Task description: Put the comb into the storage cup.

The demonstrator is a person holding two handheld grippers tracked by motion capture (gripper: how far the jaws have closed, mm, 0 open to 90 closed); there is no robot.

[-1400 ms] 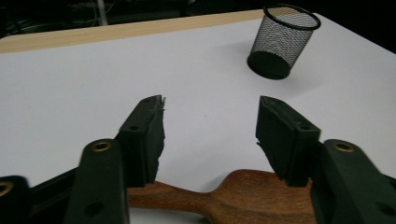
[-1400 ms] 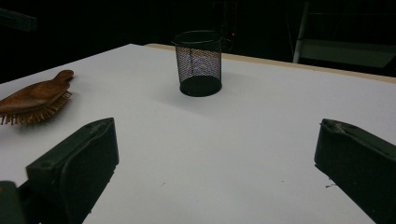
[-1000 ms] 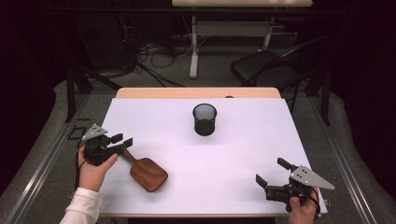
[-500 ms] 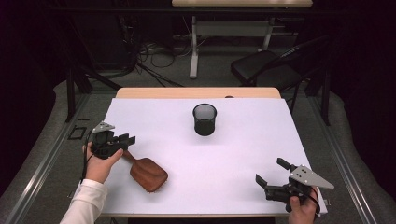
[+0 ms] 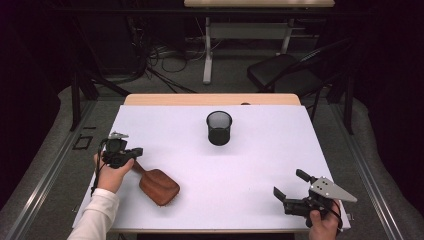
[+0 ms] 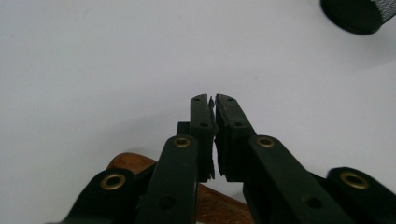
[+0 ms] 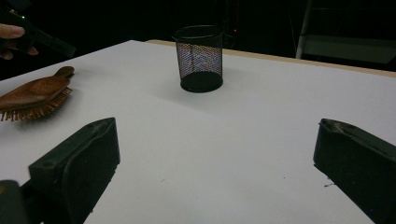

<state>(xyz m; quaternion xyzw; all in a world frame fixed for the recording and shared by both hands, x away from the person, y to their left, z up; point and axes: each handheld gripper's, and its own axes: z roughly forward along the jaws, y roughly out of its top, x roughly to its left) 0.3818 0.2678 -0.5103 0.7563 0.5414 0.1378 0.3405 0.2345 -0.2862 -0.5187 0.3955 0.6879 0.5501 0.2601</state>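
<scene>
Resting near the left edge of the white counter [image 5: 260,165], left gripper [image 5: 131,153] sits in the person's left hand [image 5: 111,172], jaws pressed nearly together with only a hairline gap in the left gripper view, nothing between them. Its tips hang over the handle end of the wooden brush [image 5: 156,184]; brush handle passes under the jaws in that view [image 6: 135,164], contact unclear. Brush lies bristles down, back up, handle pointing toward the left hand, head angled toward the counter's near middle. In the right gripper view the brush [image 7: 35,97] shows at far left with bristles against the counter. Right gripper [image 5: 291,191] is at the near right corner in the right hand [image 5: 324,227], jaws spread wide and empty, grey plate on top, pointing across the counter toward the left. Black mesh cup [image 5: 219,128] stands upright at the far middle of the counter, well apart from both grippers and the brush; seen also in the right gripper view [image 7: 200,58] between the wide jaws and farther off. Cup's edge shows at the top right of the left gripper view [image 6: 359,15]. Black chair [image 5: 287,75] on the floor behind the counter.
</scene>
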